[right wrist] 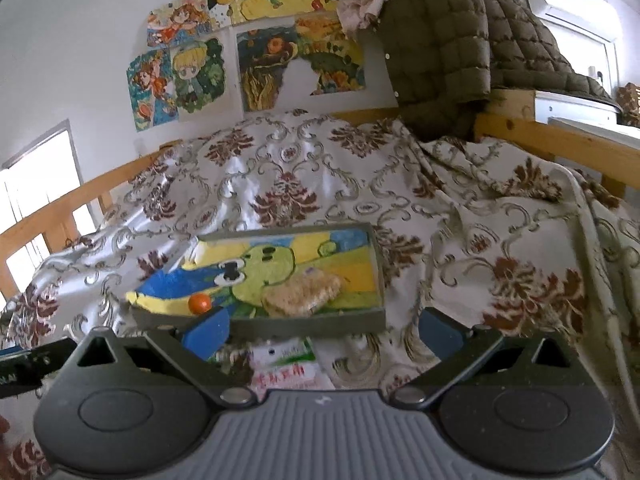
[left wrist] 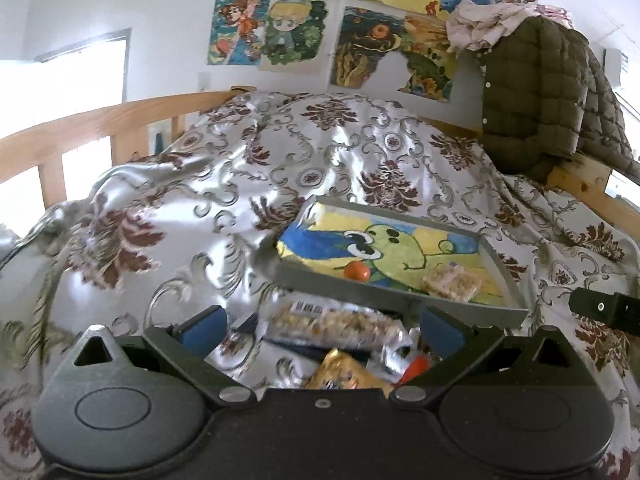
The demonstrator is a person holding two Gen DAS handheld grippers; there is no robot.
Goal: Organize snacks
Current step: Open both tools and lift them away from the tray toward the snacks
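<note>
Your bed point(left wrist: 168, 184) carried the grey tray point(left wrist: 496, 264), which held a clear nut snack pack point(left wrist: 450, 286) and an orange ball point(left wrist: 357, 271). Your left gripper point(left wrist: 320, 330) had its jaws apart around a long nut bar point(left wrist: 332, 326); your right gripper point(right wrist: 320, 330) gaped too, holding nothing.

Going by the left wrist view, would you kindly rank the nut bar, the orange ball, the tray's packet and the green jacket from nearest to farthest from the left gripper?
1. Nut bar, between the open fingers of the left gripper.
2. Orange ball, in the tray, near edge.
3. Packet, in the tray, right; close to the ball's distance.
4. Green jacket, draped on the far right rail.
</note>
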